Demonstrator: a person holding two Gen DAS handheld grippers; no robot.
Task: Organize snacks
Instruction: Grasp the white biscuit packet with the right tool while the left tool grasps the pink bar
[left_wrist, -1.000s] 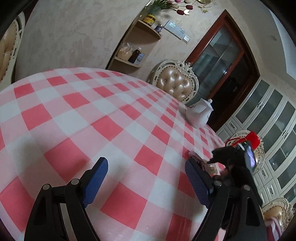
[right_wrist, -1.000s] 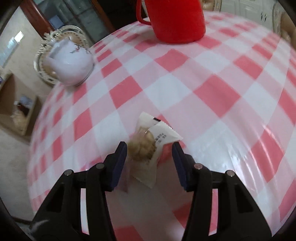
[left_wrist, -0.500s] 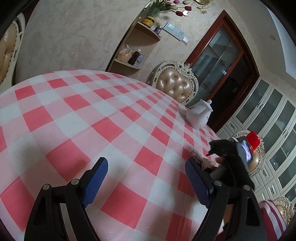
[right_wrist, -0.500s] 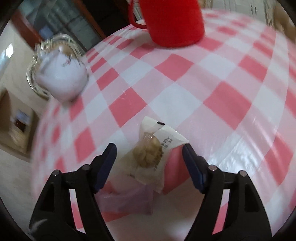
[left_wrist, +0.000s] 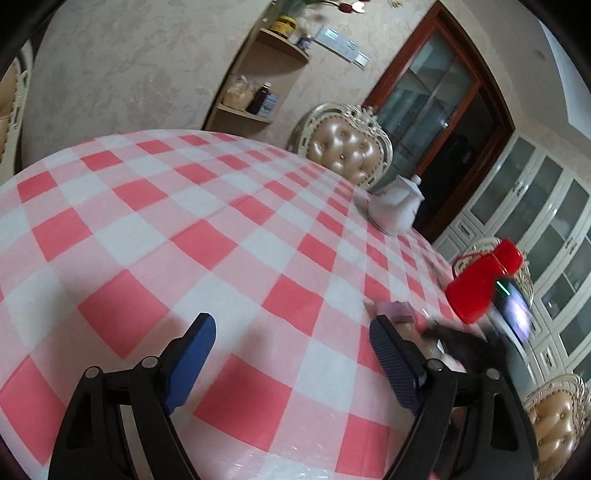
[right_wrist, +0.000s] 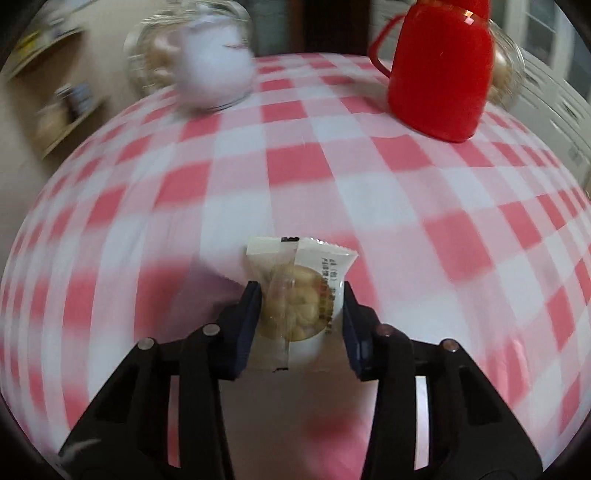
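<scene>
A clear-and-white snack packet (right_wrist: 299, 295) with a pale round biscuit inside stands between the blue pads of my right gripper (right_wrist: 300, 306). The jaws are closing and both pads press its sides; it stays sharp while the table blurs. A pinkish packet (right_wrist: 207, 295) lies blurred just left of it and shows as a small pink packet (left_wrist: 400, 308) in the left wrist view. There the right gripper is a dark blur (left_wrist: 461, 339). My left gripper (left_wrist: 291, 343) hangs open over the checked tablecloth (left_wrist: 184, 229) with nothing between its fingers.
A red jug (right_wrist: 439, 74) and a white teapot (right_wrist: 214, 62) stand at the far side of the round table. A padded chair (left_wrist: 343, 147) sits behind the table, corner shelves (left_wrist: 266, 96) and glass cabinets (left_wrist: 535, 206) along the walls.
The right jaws widened around the biscuit packet, then closed on its sides, and the gripper rolled so the jug and teapot shifted in its view. The left gripper has hardly moved.
</scene>
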